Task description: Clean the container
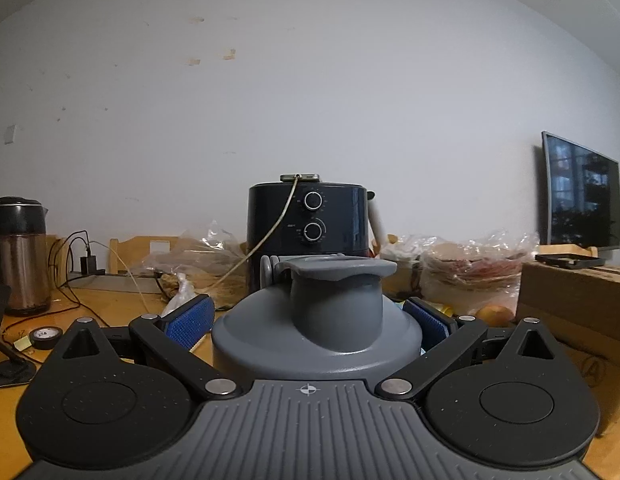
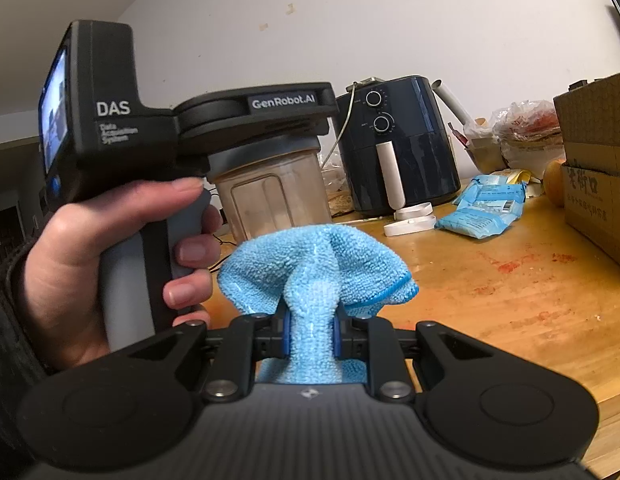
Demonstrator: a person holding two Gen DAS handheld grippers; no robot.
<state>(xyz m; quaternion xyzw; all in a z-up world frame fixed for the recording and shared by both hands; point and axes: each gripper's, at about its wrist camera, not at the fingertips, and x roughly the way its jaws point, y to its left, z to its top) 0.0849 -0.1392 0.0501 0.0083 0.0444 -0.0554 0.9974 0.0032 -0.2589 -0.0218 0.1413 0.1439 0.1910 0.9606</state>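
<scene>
left gripper (image 1: 308, 320) has its jaws clamped on the container (image 2: 270, 196) just under its lid, upright off the counter (image 2: 509, 280); right gripper (image 2: 310, 332) pinches the blue cloth (image 2: 310, 268), container straight ahead

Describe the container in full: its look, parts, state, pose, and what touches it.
The container is a translucent, cloudy plastic jar with moulded panels on its wall and a grey lid whose raised neck carries a flip cap. It stands upright and closed, at the edge of the wooden table. The left gripper clamps the lid between its blue pads. The blue cloth in the right gripper sits in front; contact is unclear.
</scene>
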